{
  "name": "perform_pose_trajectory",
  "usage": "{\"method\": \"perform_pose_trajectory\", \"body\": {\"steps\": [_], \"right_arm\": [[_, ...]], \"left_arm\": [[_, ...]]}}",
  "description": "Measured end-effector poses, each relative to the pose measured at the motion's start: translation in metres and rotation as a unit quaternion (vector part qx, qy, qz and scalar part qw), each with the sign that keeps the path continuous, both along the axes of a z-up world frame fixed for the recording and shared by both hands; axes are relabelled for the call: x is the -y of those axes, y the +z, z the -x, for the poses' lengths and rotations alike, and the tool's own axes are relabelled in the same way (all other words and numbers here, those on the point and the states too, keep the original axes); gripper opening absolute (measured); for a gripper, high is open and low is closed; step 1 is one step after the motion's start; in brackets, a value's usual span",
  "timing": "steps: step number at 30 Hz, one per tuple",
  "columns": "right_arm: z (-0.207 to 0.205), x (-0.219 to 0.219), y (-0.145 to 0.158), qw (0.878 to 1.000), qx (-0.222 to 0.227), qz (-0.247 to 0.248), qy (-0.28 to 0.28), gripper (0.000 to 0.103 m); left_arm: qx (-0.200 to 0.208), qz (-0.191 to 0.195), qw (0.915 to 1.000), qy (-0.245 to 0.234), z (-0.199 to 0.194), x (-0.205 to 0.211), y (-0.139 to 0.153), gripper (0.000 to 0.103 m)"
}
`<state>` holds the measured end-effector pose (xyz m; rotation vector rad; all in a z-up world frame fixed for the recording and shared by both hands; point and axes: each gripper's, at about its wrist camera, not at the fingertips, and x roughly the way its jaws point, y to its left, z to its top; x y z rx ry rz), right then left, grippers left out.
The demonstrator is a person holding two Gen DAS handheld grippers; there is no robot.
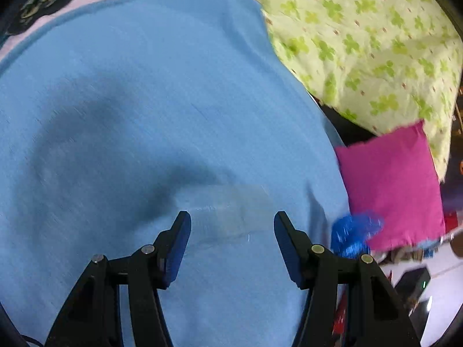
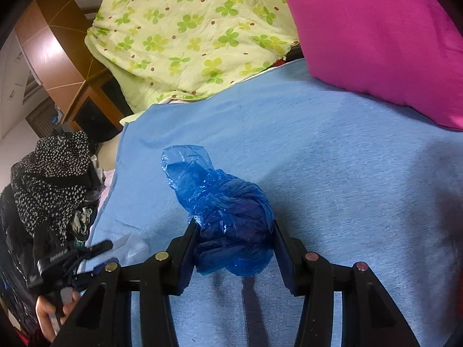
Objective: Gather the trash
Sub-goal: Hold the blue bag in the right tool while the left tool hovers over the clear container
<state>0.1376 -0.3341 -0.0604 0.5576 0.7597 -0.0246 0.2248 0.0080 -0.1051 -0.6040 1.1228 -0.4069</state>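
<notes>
Right hand-held gripper (image 2: 234,240) pinching blue bag (image 2: 222,211), tail up-left.

blue plastic bag (image 2: 228,217): 1 | clear wrapper (image 1: 231,214): 1 | pink pillow (image 2: 376,34): 1 | floral quilt (image 2: 188,34): 1

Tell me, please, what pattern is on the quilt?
Green clovers with brown dots on the pale yellow quilt; clearest in the right wrist view.
</notes>
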Motion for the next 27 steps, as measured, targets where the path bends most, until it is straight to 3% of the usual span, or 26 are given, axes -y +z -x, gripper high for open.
{"method": "perform_pose_trajectory", "body": {"steps": [7,11,18,22,27], "right_arm": [[0.005,0.006,0.001,1.000,0.000,-0.010,-0.011,0.052],[0.009,0.010,0.002,1.000,0.002,-0.014,-0.016,0.052],[0.011,0.012,0.003,1.000,0.004,-0.018,-0.019,0.052],[0.010,0.010,0.003,1.000,0.003,-0.015,-0.016,0.052],[0.009,0.014,0.003,1.000,0.002,-0.016,-0.018,0.052]], "left_arm": [[0.006,-0.009,0.9969,-0.078,0.031,0.047,0.003,0.061],[0.036,-0.054,0.9920,-0.108,0.045,0.049,0.015,0.061],[0.055,-0.133,0.9881,-0.055,0.037,0.012,0.020,0.061],[0.060,-0.136,0.9880,-0.041,0.027,0.012,0.022,0.061],[0.069,-0.137,0.9863,-0.062,0.022,0.035,0.023,0.061]]}}
